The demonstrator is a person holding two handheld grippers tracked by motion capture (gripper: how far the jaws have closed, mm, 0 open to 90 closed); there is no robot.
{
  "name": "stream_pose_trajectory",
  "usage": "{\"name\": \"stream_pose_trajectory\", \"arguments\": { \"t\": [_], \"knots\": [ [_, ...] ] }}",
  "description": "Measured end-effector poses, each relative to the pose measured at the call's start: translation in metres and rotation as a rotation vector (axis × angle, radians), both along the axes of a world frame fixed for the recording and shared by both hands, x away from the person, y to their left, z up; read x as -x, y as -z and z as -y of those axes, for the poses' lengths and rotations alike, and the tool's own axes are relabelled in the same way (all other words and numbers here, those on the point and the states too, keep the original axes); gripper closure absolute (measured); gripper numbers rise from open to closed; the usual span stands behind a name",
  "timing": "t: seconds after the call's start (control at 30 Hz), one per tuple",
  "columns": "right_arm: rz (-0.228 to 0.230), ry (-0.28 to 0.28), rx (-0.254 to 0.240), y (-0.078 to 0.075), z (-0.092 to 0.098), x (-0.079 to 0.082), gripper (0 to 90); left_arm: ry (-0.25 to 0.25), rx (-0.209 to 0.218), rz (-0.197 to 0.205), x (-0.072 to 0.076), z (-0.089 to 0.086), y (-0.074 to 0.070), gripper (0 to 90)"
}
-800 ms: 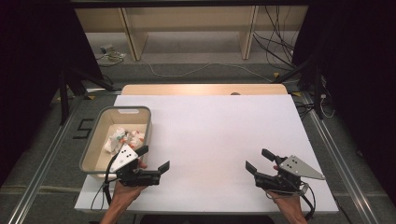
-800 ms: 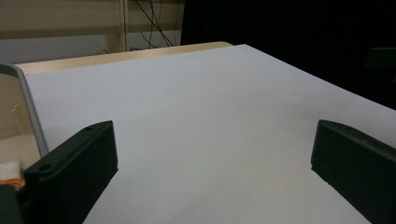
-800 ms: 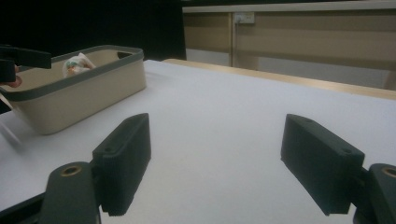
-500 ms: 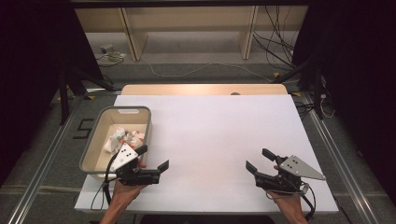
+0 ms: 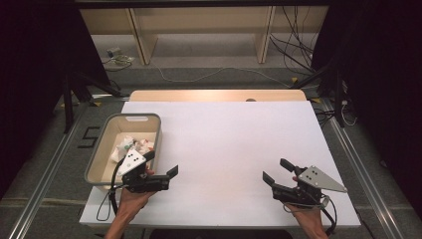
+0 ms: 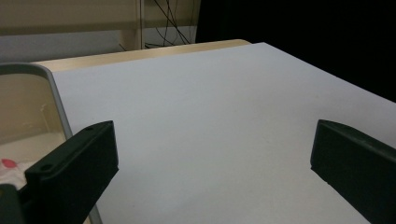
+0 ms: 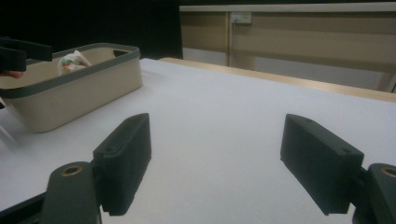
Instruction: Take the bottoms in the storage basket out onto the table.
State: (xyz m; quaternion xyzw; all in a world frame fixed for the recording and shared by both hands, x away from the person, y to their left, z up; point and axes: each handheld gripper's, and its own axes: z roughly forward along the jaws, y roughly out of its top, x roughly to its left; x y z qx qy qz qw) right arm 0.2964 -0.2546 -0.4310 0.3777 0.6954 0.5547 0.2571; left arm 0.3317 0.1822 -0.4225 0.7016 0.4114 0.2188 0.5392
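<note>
Bin (image 5: 99, 158) of crumpled wrappers (image 5: 130, 147) sits at nine o'clock on the counter (image 5: 224, 144), beside my left gripper (image 5: 163, 168); my right gripper (image 5: 277, 172) hovers at four. Both fingers spread, empty.

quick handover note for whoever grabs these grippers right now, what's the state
Left gripper: open, nothing between the jaws, at the near right corner of the bin.
Right gripper: open, holding nothing, low over the white table near its front right.
Things: crumpled white wrappers lie inside the bin at the table's left side.
Done: nothing lies loose on the table top.
Left: whether the wrappers should stay in or come out can't be told; neither gripper touches them.
</note>
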Motion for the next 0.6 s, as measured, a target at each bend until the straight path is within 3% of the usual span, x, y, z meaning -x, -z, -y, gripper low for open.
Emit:
{"name": "stream_pose_trajectory", "arguments": {
  "t": [0.17, 0.27, 0.5, 0.6],
  "knots": [
    [-0.002, 0.005, 0.001, 0.001, 0.001, 0.0, 25.6, -0.003, -0.011, -0.005, -0.007, -0.001, -0.008, 0.4],
    [-0.003, 0.003, 0.003, 0.001, 0.001, 0.0, 25.6, -0.048, -0.047, -0.033, -0.016, -0.002, -0.014, 1.2],
    [-0.004, 0.001, 0.002, 0.002, 0.0, -0.001, 25.7, -0.058, -0.1, -0.078, -0.031, -0.003, -0.023, 1.7],
    [-0.006, 0.001, 0.004, 0.002, 0.0, -0.002, 25.7, -0.059, -0.1, -0.095, -0.036, -0.004, -0.026, 1.7]
  ]
}}
